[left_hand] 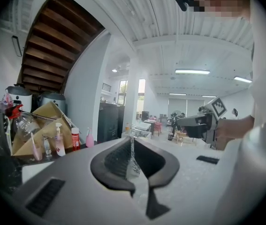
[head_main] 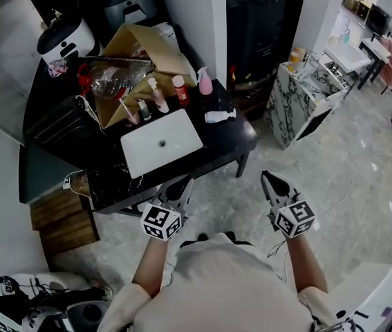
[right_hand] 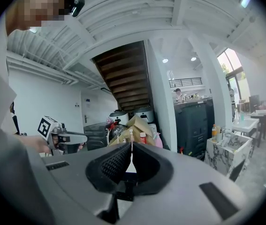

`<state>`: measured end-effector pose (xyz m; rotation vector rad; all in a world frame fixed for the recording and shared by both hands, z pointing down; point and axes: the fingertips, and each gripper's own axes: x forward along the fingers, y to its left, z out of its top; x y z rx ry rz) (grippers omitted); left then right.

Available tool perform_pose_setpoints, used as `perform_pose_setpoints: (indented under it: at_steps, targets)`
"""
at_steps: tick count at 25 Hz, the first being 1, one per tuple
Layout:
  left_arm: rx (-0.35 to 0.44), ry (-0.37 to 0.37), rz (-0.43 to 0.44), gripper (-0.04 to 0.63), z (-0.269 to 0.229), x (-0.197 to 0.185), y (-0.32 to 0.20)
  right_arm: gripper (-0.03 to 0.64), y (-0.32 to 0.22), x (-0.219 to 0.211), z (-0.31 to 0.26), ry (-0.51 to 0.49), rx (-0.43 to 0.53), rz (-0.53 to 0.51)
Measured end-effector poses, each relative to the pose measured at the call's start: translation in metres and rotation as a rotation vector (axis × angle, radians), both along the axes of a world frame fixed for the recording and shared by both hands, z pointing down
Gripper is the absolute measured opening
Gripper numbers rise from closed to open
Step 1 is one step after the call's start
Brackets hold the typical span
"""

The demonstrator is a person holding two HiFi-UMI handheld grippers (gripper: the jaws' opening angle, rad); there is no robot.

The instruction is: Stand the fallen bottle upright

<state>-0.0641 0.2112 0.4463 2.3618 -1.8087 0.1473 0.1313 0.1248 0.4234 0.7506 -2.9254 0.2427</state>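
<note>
Grippers, one in each of my hands, both held out ahead of me above a pale marbled floor (head_main: 334, 178). My left gripper (left_hand: 132, 146) has its jaws pressed together with nothing between them. My right gripper (right_hand: 131, 149) is closed the same way and is also empty. Each carries a cube with square markers close to my hand.

In the head view, the left gripper's tips sit close to the near edge of a low black table (head_main: 240, 138), while the right gripper hangs over open floor, clear of the table's near corner.

The fallen bottle (head_main: 220, 116), small and white, lies on its side on the tabletop. It is at about 1 o'clock from my left gripper and 11 o'clock from my right gripper, well apart from both. Just beside it, at its 8 o'clock, rests a white rectangular basin (head_main: 147, 154) with a small hole in the middle.

At 11 o'clock from the fallen bottle, three bottles stand upright in a row: a pink spray bottle (head_main: 204, 83), a red-capped bottle (head_main: 180, 90) and a pale pump bottle (head_main: 157, 94). Behind them an open cardboard box (head_main: 144, 47) leans, with a clear plastic jug (head_main: 109, 81) at its mouth. A white rice cooker (head_main: 64, 39) sits at the table's far left, near 10 o'clock.

At 3 o'clock from the table stands a marble-patterned cabinet (head_main: 285, 109).
</note>
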Motion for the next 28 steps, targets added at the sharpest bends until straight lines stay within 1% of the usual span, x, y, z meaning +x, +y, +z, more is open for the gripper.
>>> perform_pose_setpoints:
  at_steps: [2,6,9,12,17,20,24,28]
  targets:
    - [-0.006,0.009,-0.001,0.057,0.002,0.003,-0.001,0.034,-0.003,0.003,0.002,-0.001,-0.003,-0.004]
    - [-0.006,0.024,-0.020,0.072,0.003,0.007,-0.004,0.034,-0.009,0.006,0.002,-0.004,-0.004,-0.022]
    - [-0.004,0.044,-0.039,0.117,0.005,0.011,-0.006,0.034,-0.014,0.009,0.004,-0.005,0.000,-0.037]
    - [-0.003,0.052,-0.055,0.135,0.007,0.015,-0.008,0.034,-0.017,0.013,0.007,-0.005,-0.001,-0.052]
    - [0.002,0.045,-0.077,0.197,0.009,0.024,-0.010,0.034,-0.023,0.021,0.013,-0.005,-0.005,-0.068]
    - [-0.004,0.043,-0.089,0.256,0.013,0.029,-0.011,0.034,-0.027,0.025,0.017,-0.007,-0.009,-0.072]
    - [-0.013,0.043,-0.102,0.261,0.018,0.033,-0.013,0.034,-0.032,0.029,0.022,-0.004,-0.016,-0.079]
    - [-0.015,0.046,-0.111,0.279,0.017,0.037,-0.017,0.034,-0.040,0.034,0.025,0.000,-0.025,-0.080]
